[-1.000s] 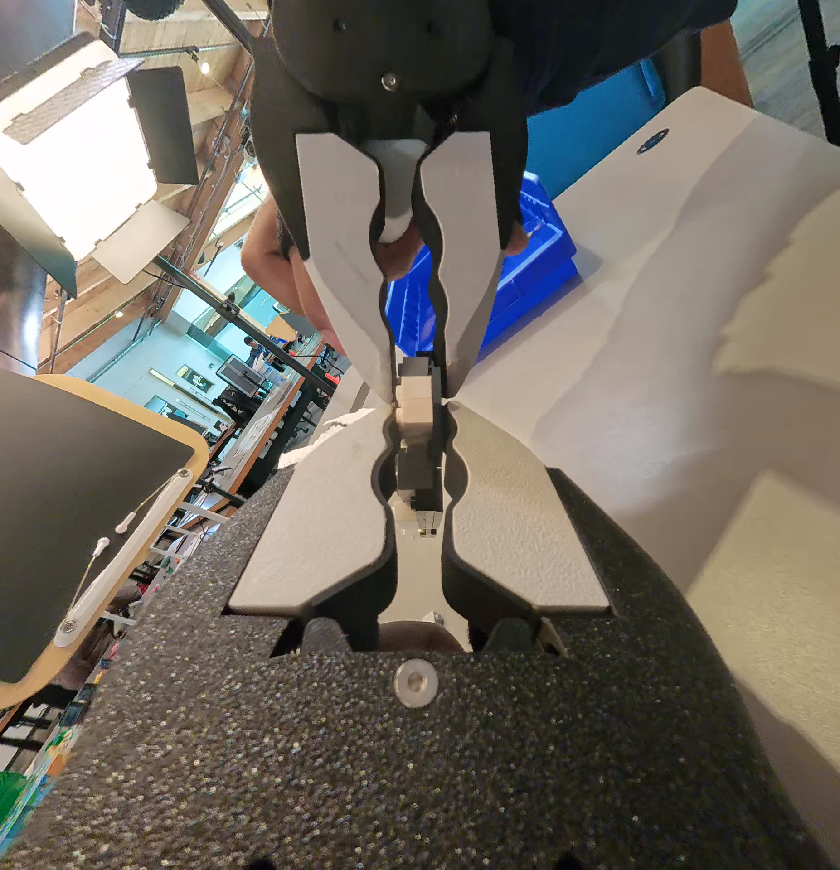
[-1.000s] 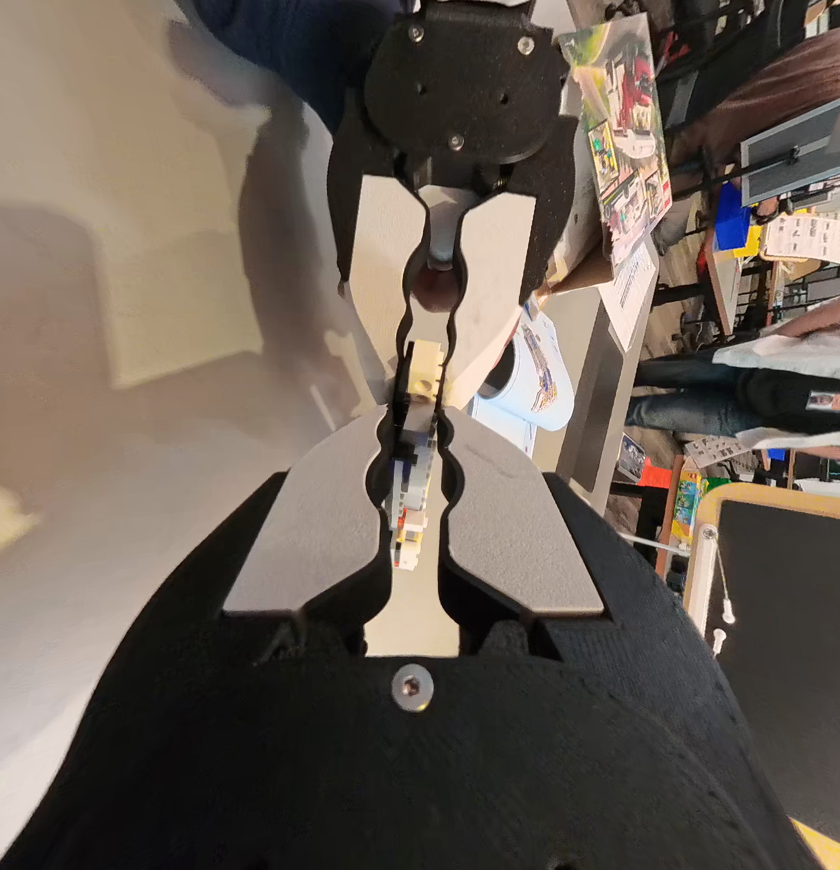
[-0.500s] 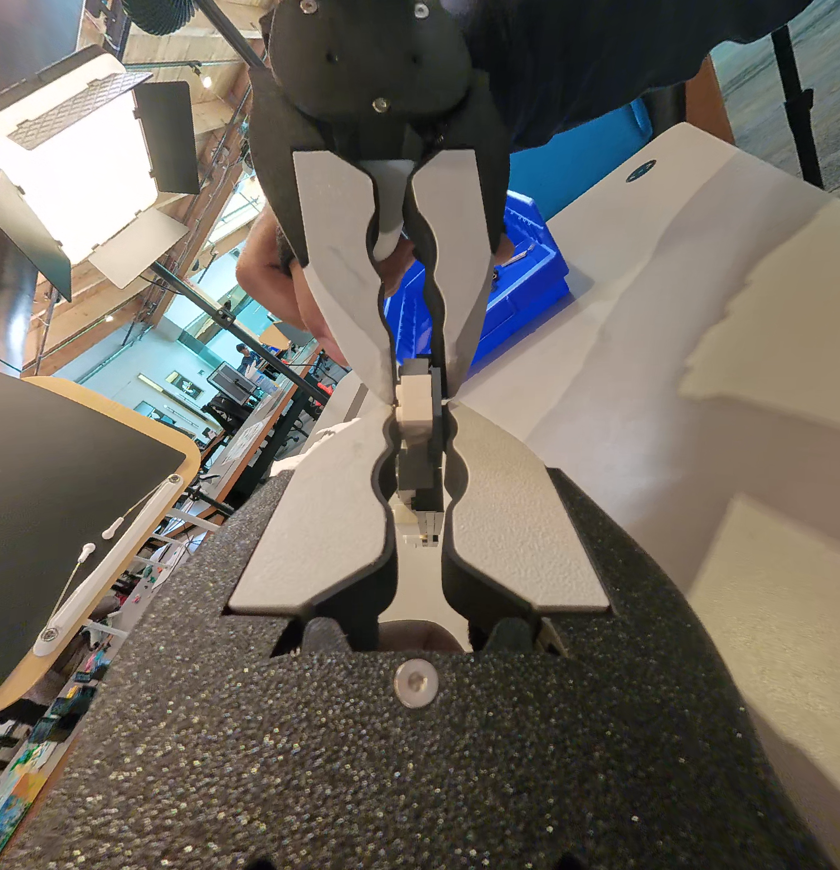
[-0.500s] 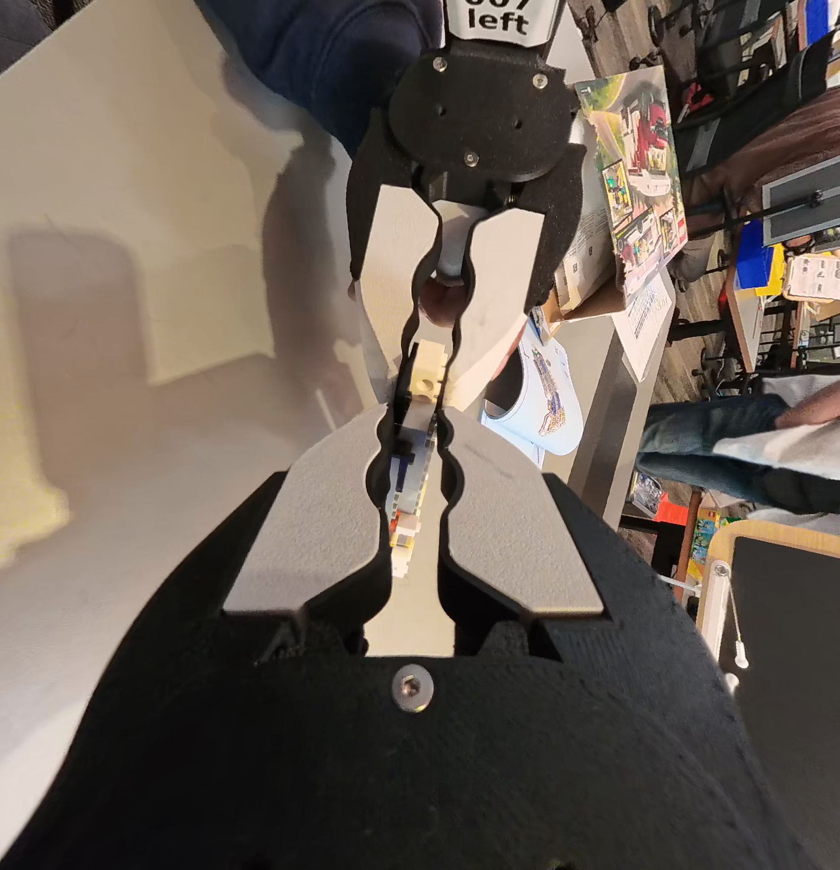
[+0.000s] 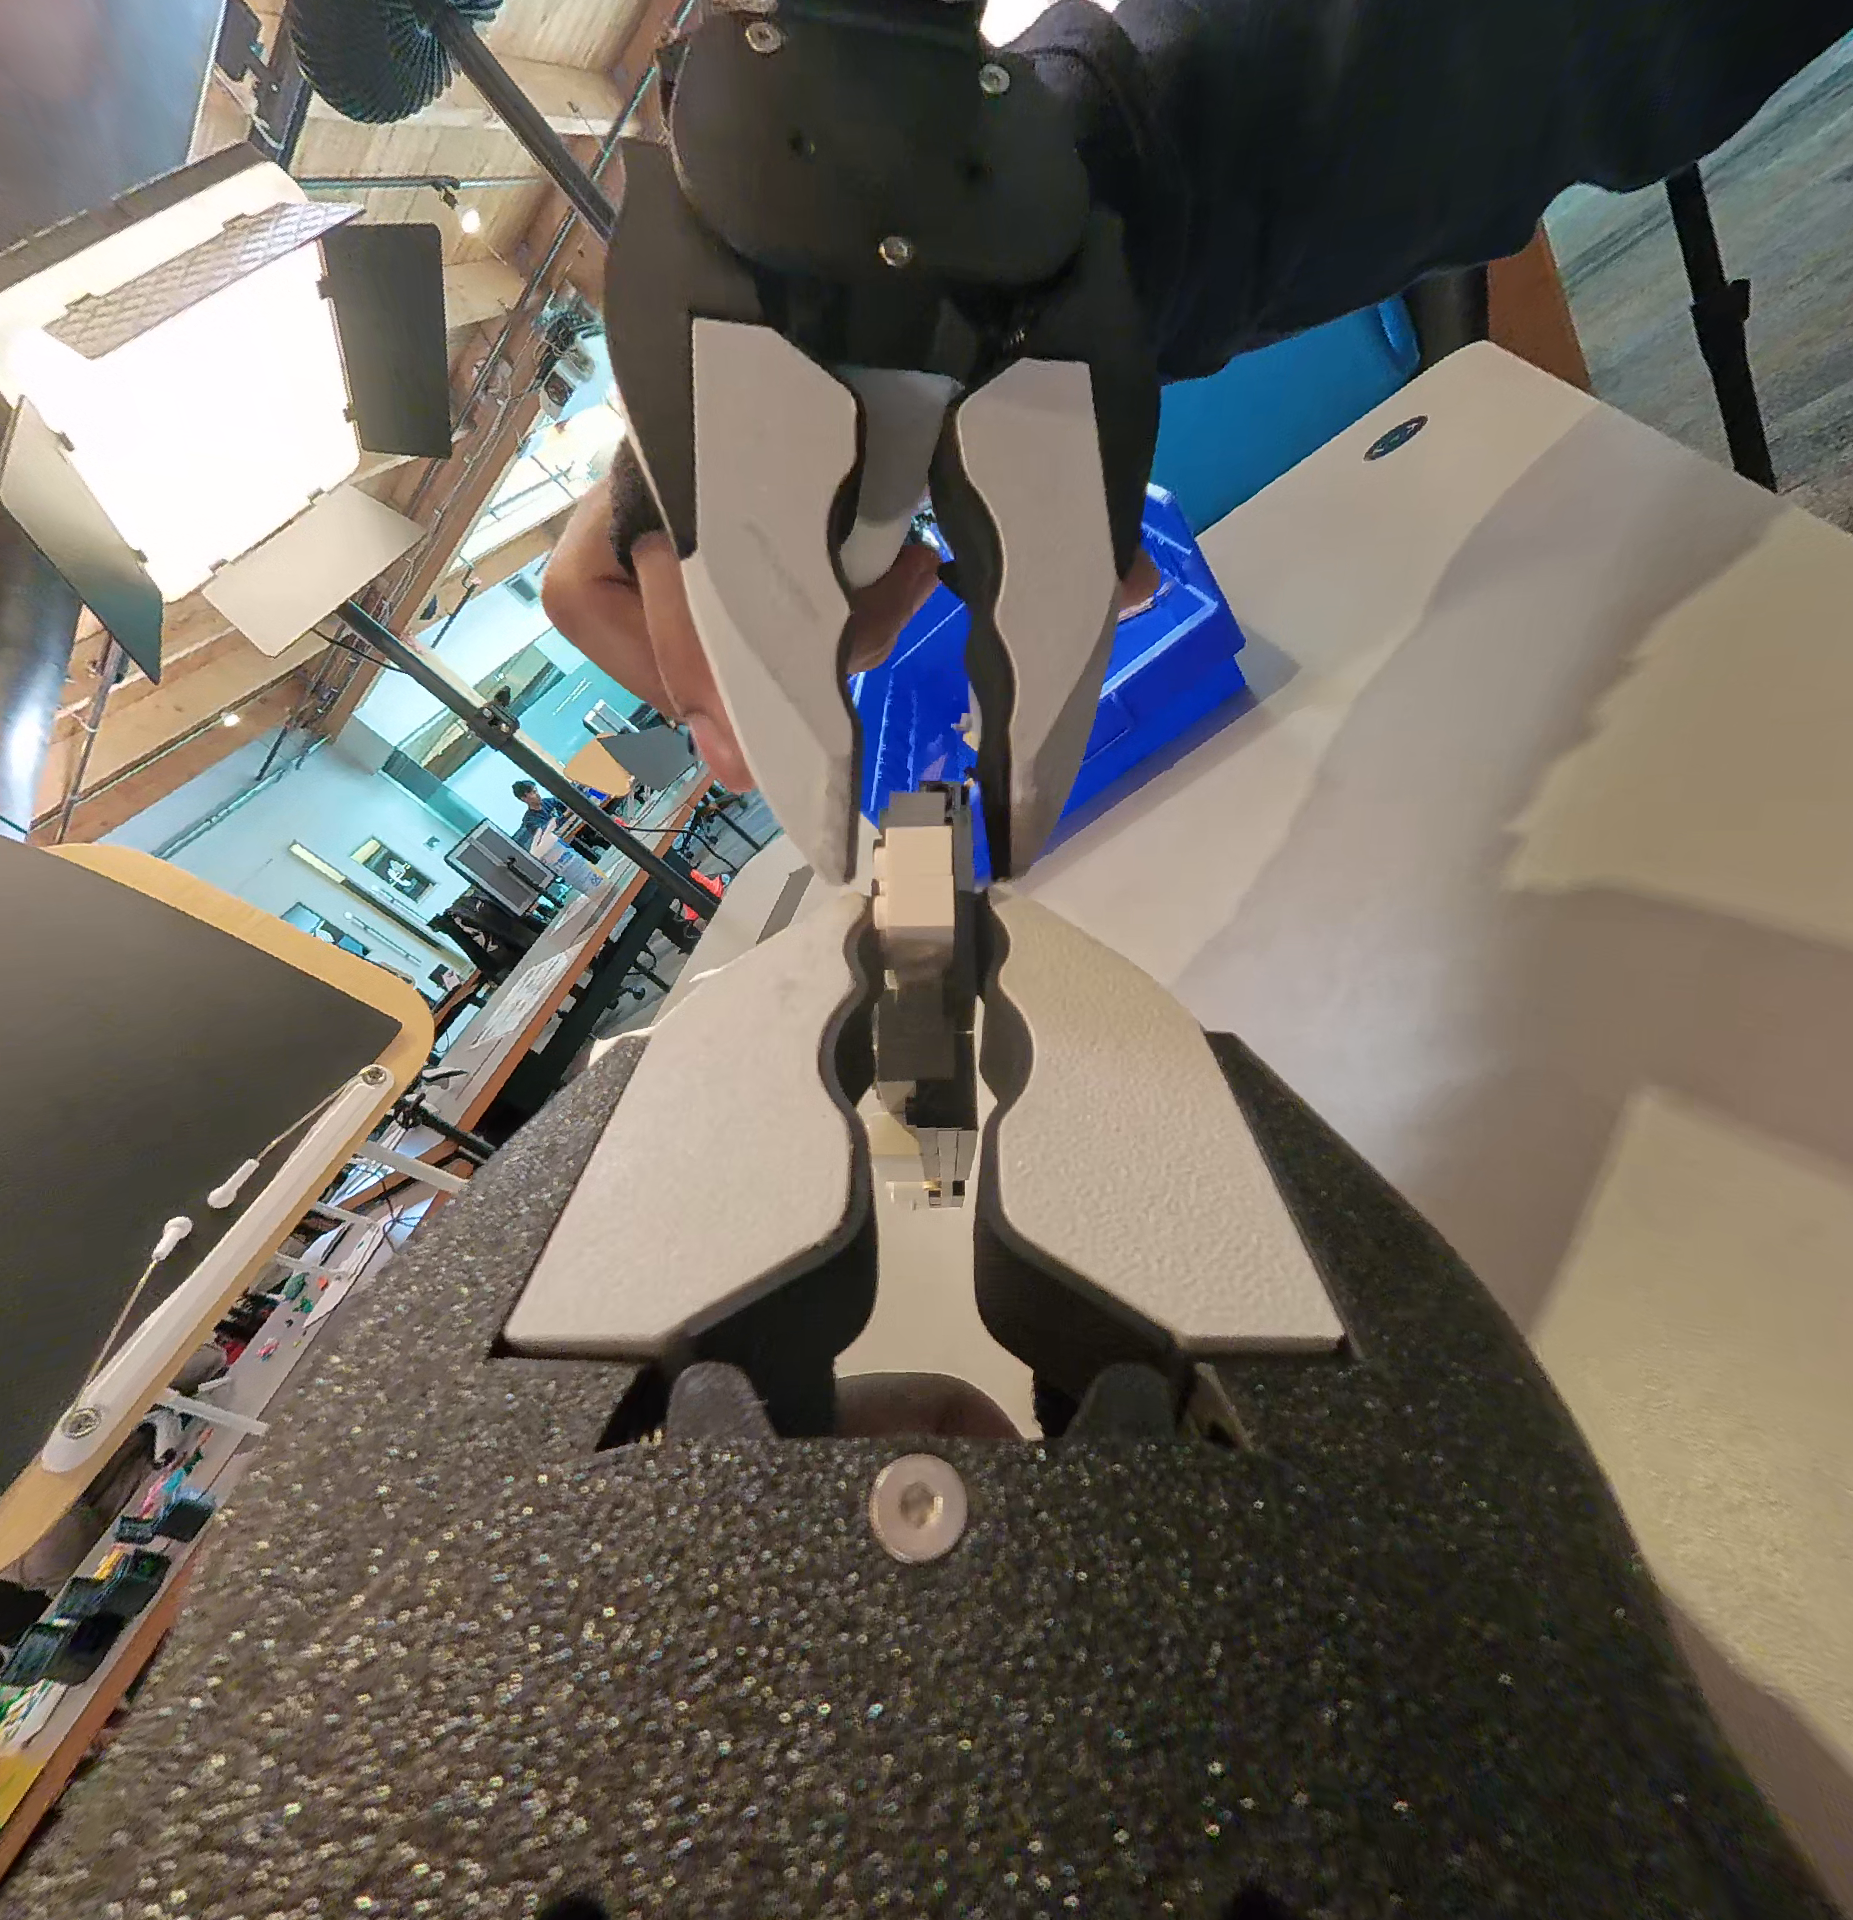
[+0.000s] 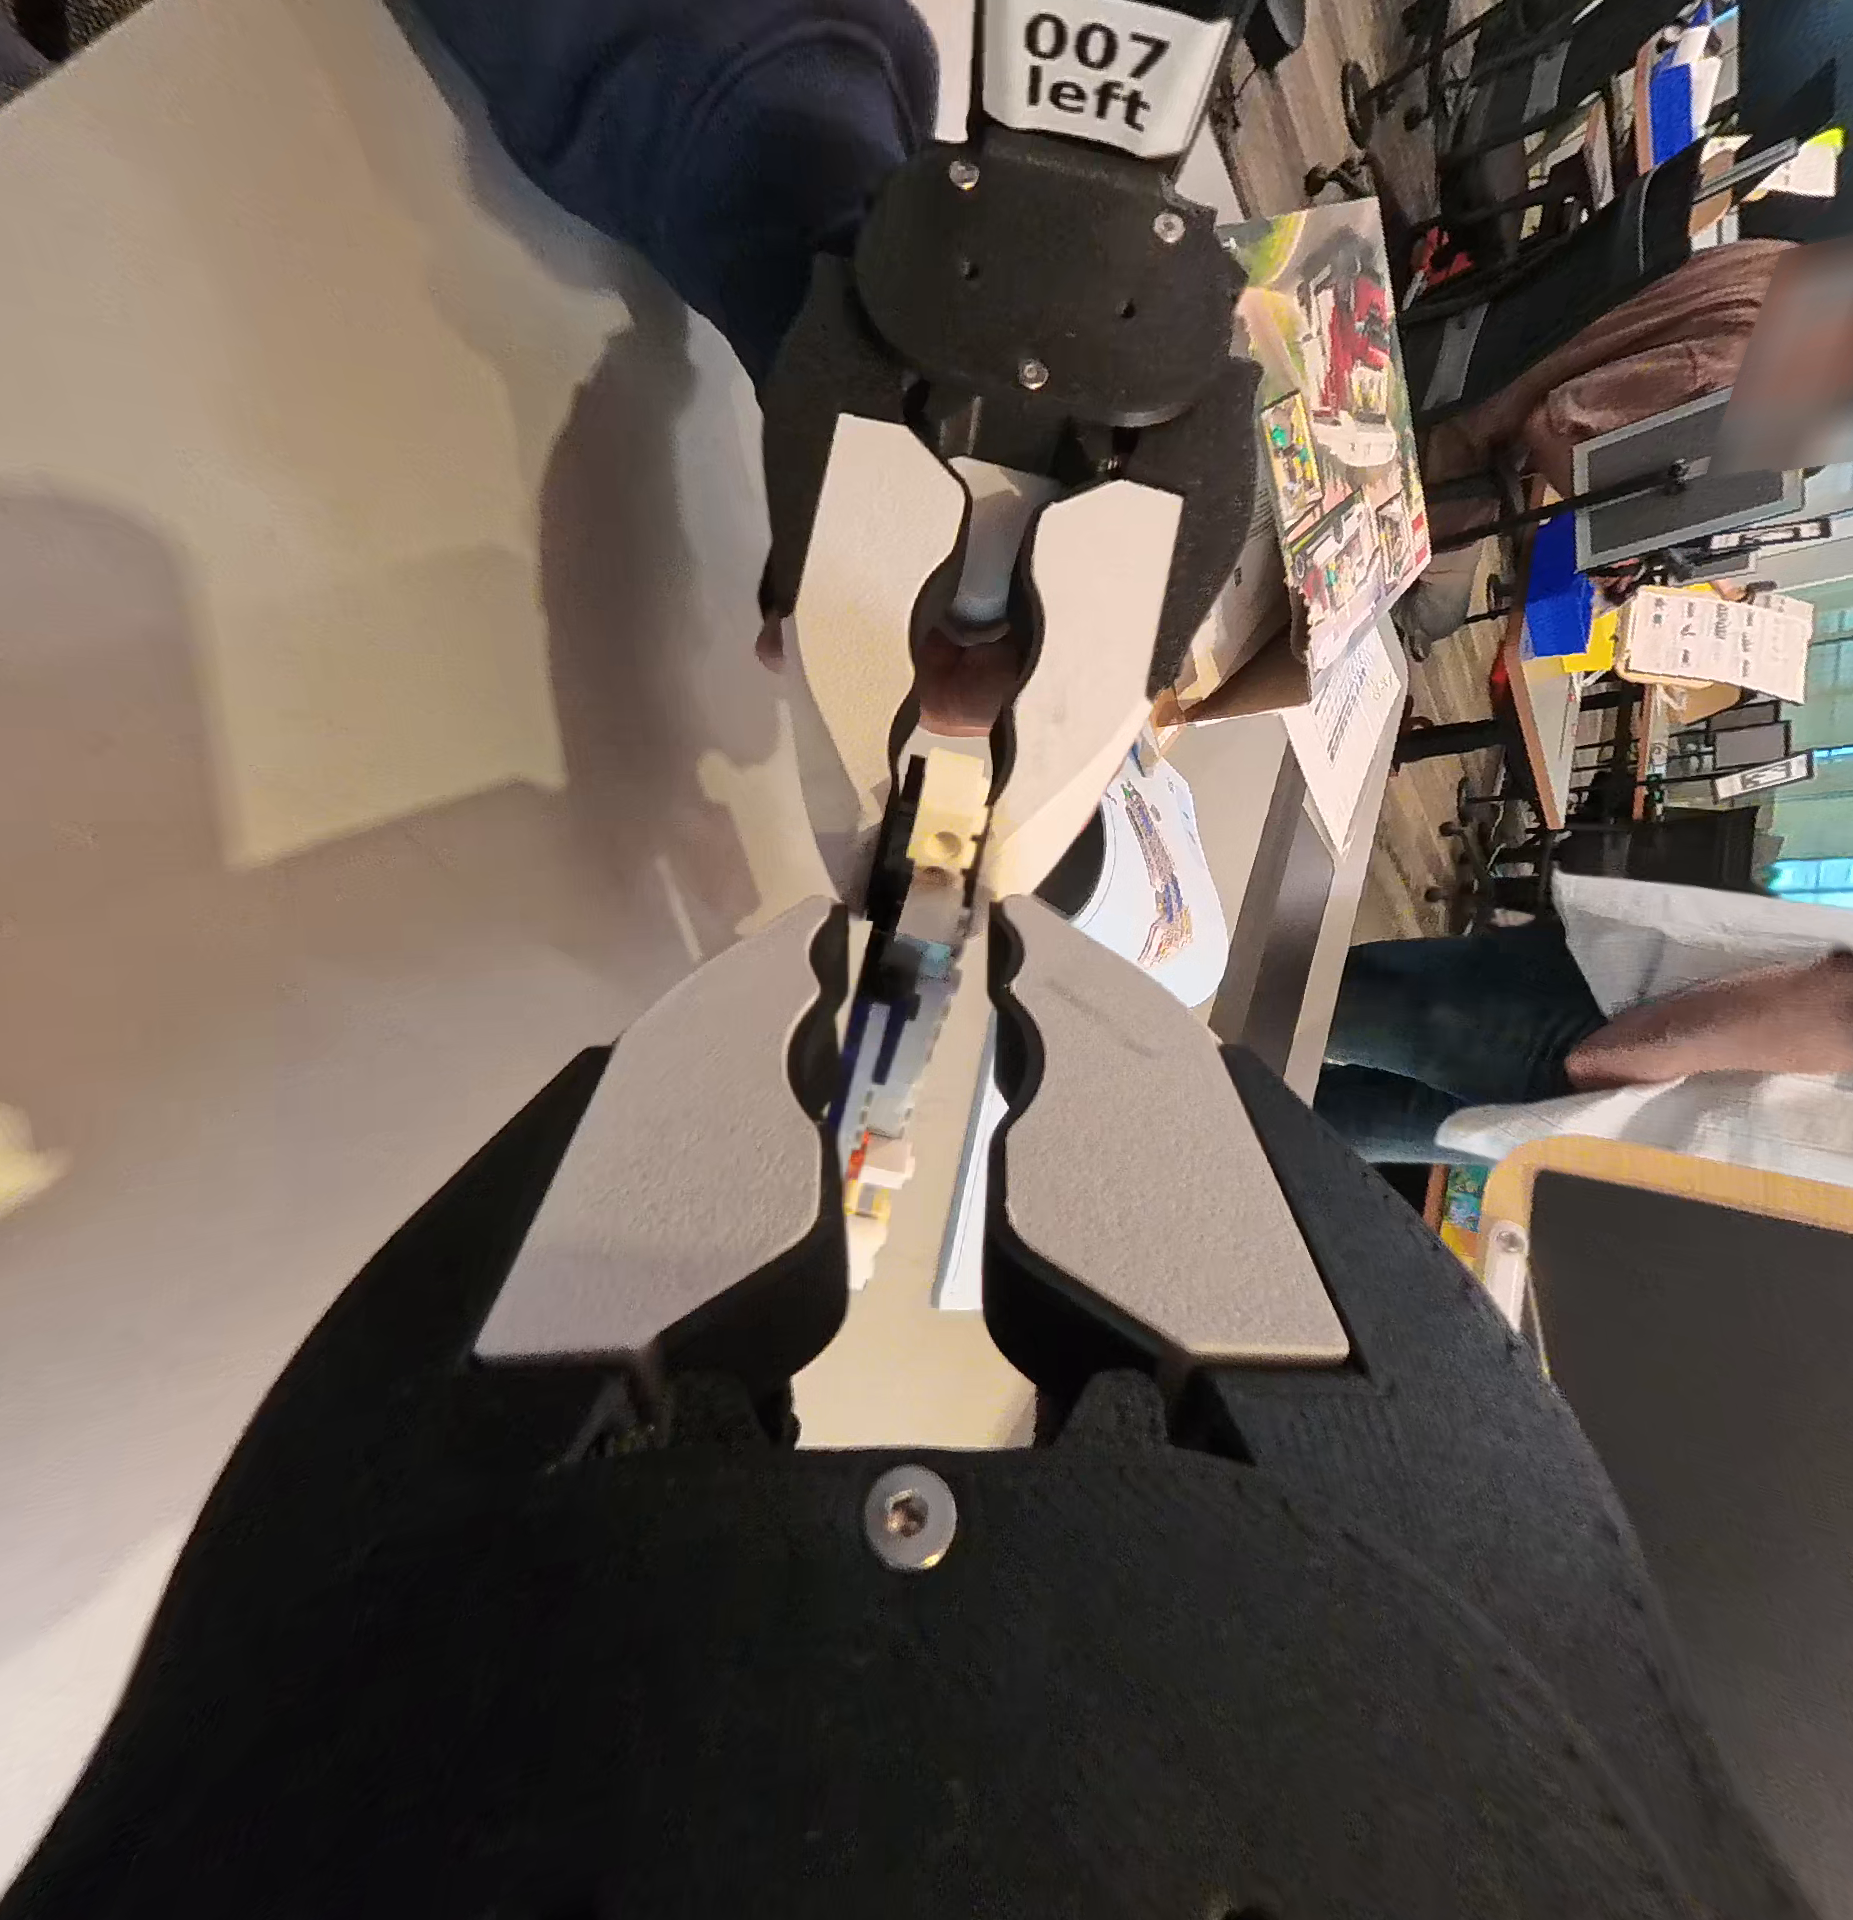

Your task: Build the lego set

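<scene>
My left gripper is shut on a small toy-brick assembly of white, dark grey and black pieces, held in the air above the white table. My right gripper faces it tip to tip. In the right wrist view, my right gripper is open around the other end of the assembly. That end has blue, white, orange and yellow pieces. There is a clear gap beside my right pad. A cream brick sits between the fingers of the left gripper.
A blue bin stands on the table behind the grippers. A bright studio light and a black board with a wooden rim are at the left. A printed box, a booklet and a seated person are off the table's edge.
My right gripper's jaws have spread and let go of the brick assembly it was gripping. My left gripper still grips the assembly at the same width. Both views have shifted a little.
</scene>
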The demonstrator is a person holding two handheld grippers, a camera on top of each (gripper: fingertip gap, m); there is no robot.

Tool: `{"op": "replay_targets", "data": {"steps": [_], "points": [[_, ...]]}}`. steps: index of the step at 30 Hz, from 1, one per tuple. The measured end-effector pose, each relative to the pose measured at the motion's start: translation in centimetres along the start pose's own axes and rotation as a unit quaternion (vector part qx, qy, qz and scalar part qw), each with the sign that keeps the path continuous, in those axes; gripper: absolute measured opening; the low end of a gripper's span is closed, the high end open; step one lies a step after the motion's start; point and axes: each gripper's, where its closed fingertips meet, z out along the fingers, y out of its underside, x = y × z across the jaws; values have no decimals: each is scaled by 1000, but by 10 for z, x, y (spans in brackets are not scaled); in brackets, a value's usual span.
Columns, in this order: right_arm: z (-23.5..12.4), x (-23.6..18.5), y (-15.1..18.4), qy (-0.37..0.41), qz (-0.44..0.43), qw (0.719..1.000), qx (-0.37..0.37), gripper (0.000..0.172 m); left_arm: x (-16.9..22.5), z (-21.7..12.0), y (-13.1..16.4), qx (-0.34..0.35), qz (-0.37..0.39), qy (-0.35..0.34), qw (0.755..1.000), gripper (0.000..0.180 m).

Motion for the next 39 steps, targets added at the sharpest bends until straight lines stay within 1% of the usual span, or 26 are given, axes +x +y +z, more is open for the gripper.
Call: {"op": "replay_targets", "data": {"steps": [5,11,18,24,31,34,39], "points": [[-1,0,0,-11,17,1000,-8,26,-3,-3,-2,6,1,-6,1000,16],[-3,2,-1,-15,27,999,-8,19,-3,-4,-5,14,2,-8,1000,15],[-4,-5,-3,-56,24,998,-4,22,3,-3,-6,11,21,5,1000,15],[-5,-4,-4,-50,16,999,-2,25,3,-3,-7,9,27,6,1000,16],[-6,-6,-7,-63,19,998,-8,23,5,-4,-8,8,33,10,999,15],[-6,-7,-7,-70,16,997,-13,21,6,-4,-8,9,31,14,999,16],[-8,-4,-12,-80,19,997,5,20,3,-7,-12,29,6,18,999,15]]}}
